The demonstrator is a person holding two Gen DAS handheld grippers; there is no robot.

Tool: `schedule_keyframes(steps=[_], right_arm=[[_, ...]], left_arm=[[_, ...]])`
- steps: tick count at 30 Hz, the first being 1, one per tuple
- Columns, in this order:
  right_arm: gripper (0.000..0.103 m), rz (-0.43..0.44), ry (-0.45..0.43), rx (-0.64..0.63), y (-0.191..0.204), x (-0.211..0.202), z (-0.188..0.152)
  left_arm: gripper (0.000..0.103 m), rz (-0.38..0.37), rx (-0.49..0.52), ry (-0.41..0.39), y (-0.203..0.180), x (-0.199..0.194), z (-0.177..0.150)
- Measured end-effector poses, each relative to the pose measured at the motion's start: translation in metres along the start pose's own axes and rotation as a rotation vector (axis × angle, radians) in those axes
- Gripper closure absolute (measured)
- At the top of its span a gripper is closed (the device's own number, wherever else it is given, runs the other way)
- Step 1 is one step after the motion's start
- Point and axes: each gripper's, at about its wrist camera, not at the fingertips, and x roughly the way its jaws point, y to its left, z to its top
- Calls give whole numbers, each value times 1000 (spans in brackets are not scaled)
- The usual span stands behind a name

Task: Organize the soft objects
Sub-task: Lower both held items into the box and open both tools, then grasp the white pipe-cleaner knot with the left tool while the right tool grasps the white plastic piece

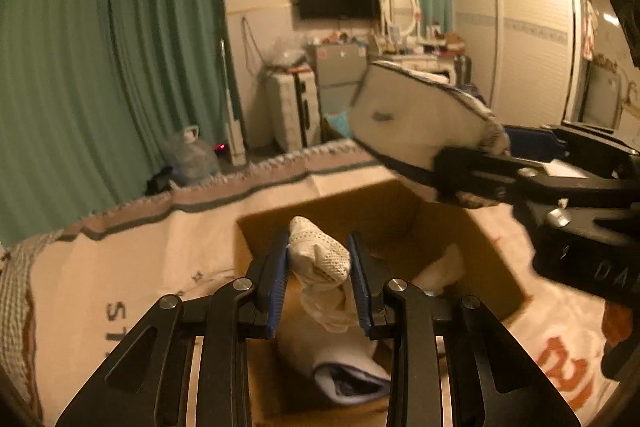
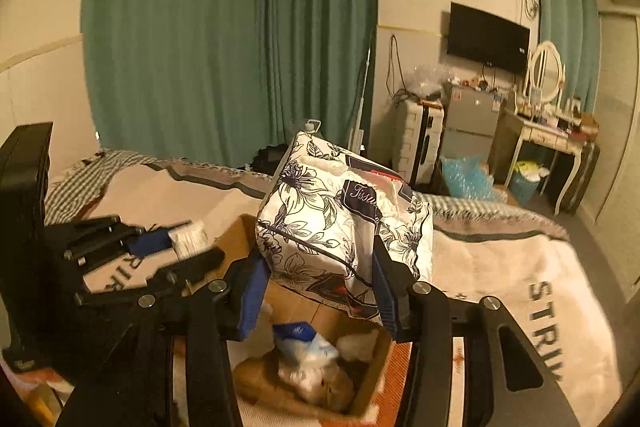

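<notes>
The box (image 2: 372, 379) sits on the bed (image 2: 500, 267). Above it, the left gripper (image 1: 318, 275) holds a glove (image 1: 320, 259); right of it, the right gripper (image 2: 320, 291) holds a tissue pack (image 2: 340, 219).

"Tissue" on floral tissue pack (image 2: 344, 223), "STRI" on bed blanket (image 2: 548, 327)

Green curtains (image 2: 224, 27), wall TV (image 2: 486, 39), white wardrobe (image 1: 532, 27).
</notes>
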Motion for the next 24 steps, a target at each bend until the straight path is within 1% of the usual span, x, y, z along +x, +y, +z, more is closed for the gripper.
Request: schedule_keyframes(steps=[3, 5, 6, 7, 8, 9, 10, 11, 13, 15, 18, 21, 22, 23, 24], right_arm=[[54, 4, 15, -18, 3, 27, -14], [53, 19, 39, -19, 5, 41, -20], [50, 17, 42, -21, 5, 44, -22], [45, 10, 39, -25, 4, 46, -23], [42, 6, 37, -27, 4, 48, -25], [35, -3, 30, -23, 4, 46, -25], [25, -12, 20, -12, 3, 42, -25], [22, -9, 16, -3, 1, 39, -24], [22, -26, 15, 3, -1, 27, -19], [22, -51, 13, -13, -2, 11, -12], [22, -78, -7, -26, -1, -27, 2], [22, -86, -28, -27, 3, -78, 18], [22, -90, -38, -31, 5, -93, 22], [22, -95, -53, -38, 10, -116, 27], [20, -99, -59, -40, 13, -132, 30]], left_arm=[[74, 1, 2, 36, -2, 21, -8], [72, 6, -8, 17, -3, 25, -13], [71, 15, -11, 11, -4, 26, -15], [70, 27, -16, 11, -4, 27, -16], [61, 34, -28, 17, -4, 28, -17], [41, 36, -37, 24, -3, 27, -18], [33, 54, -35, 19, -4, 25, -17], [29, 80, -28, 6, -5, 20, -16], [29, 121, -13, -5, -3, 7, -12], [28, 132, -22, -9, 4, -4, -8], [28, 147, -20, -50, 9, -47, 5], [28, 172, -4, -139, 12, -113, 23], [27, 176, -6, -158, 13, -127, 26], [16, 174, -10, -188, 12, -155, 31], [11, 169, -13, -202, 13, -169, 33]])
